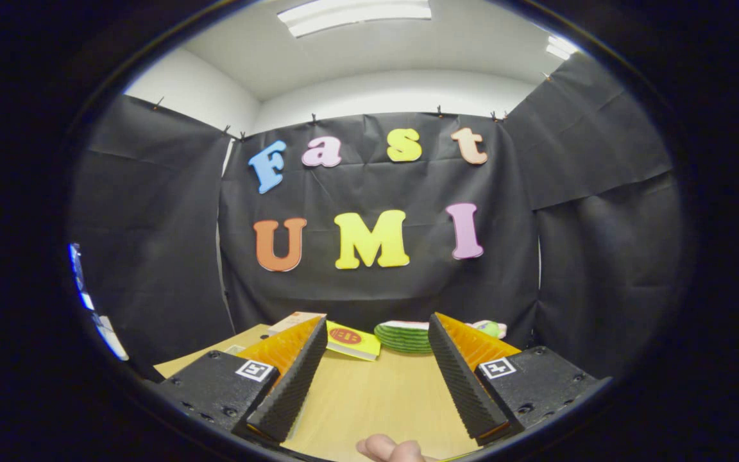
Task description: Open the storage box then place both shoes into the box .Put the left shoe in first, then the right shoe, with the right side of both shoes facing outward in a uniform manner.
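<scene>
Fingers of the hand-held gripper stand spread wide apart, with nothing between them but bare bench surface; they press on no object. Each finger carries a ribbed inner pad, and each finger base bears a small square black-and-white marker tag.

Light wooden bench runs from under the fingers to the black cloth wall of the booth. A person's fingertip shows at the near edge of the bench, between the two finger bases.

Along the far edge of the bench, beyond the fingertips:
- yellow flat packet with a red oval mark, lying just beside the left finger's tip;
- stack of green ribbed round plates, between the two fingertips and close to the right one;
- pale tan flat box or card, partly hidden behind the left finger;
- small green and pink object behind the right finger, too hidden to identify.

Storage box and shoes: position cannot be told from this view.

Ceiling light panels glow above the cloth wall.
</scene>
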### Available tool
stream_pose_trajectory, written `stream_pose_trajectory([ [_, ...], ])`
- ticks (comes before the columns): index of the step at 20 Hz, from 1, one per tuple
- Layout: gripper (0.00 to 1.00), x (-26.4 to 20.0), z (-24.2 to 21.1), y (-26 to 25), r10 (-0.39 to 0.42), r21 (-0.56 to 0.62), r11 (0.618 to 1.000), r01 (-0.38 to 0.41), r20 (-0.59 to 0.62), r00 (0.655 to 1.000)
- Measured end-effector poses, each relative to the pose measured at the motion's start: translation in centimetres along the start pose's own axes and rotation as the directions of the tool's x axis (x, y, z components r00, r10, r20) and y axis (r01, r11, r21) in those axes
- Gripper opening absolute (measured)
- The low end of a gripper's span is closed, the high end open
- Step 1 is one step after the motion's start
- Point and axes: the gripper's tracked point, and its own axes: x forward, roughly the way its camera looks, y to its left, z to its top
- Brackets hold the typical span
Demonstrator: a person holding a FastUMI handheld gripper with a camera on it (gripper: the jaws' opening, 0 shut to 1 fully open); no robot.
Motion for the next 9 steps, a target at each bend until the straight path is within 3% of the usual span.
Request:
stream_pose_trajectory([
  [9,1.00,0.2,-0.8,1.9,-0.023,0.037,0.999,0.025,-0.044,0.999],
])
